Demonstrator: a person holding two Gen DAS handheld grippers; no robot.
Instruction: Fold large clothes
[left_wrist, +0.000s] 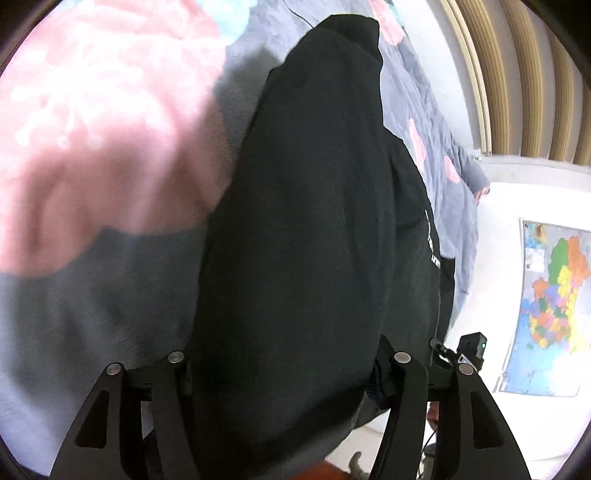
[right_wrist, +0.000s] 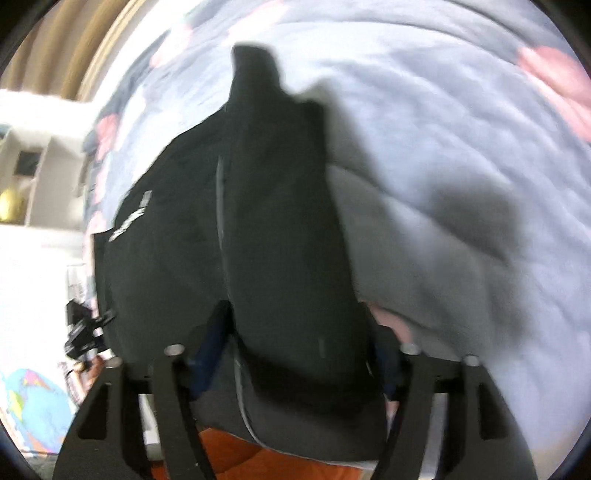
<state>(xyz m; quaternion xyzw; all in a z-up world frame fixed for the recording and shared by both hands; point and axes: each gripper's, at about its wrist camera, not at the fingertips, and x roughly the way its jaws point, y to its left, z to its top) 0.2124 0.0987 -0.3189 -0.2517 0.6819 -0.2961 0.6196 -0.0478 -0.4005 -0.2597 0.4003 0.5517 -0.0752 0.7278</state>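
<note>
A large black garment (left_wrist: 303, 221) with small white lettering hangs from my left gripper (left_wrist: 288, 369) and stretches away over the bed. The cloth fills the gap between the jaws and hides the fingertips; the gripper is shut on it. In the right wrist view the same black garment (right_wrist: 280, 240) runs from my right gripper (right_wrist: 295, 354) out over the bedding. That gripper is shut on the cloth too, and its fingertips are hidden. The right gripper's body (left_wrist: 469, 350) shows at the lower right of the left wrist view, and the left gripper's body (right_wrist: 81, 332) at the lower left of the right wrist view.
A grey-blue quilt (right_wrist: 443, 147) with pink patches (left_wrist: 92, 129) covers the bed under the garment. A white wall with a coloured map (left_wrist: 554, 295) stands beside the bed. Beige curtains (left_wrist: 517, 74) hang behind. An orange surface (right_wrist: 240, 458) shows below the right gripper.
</note>
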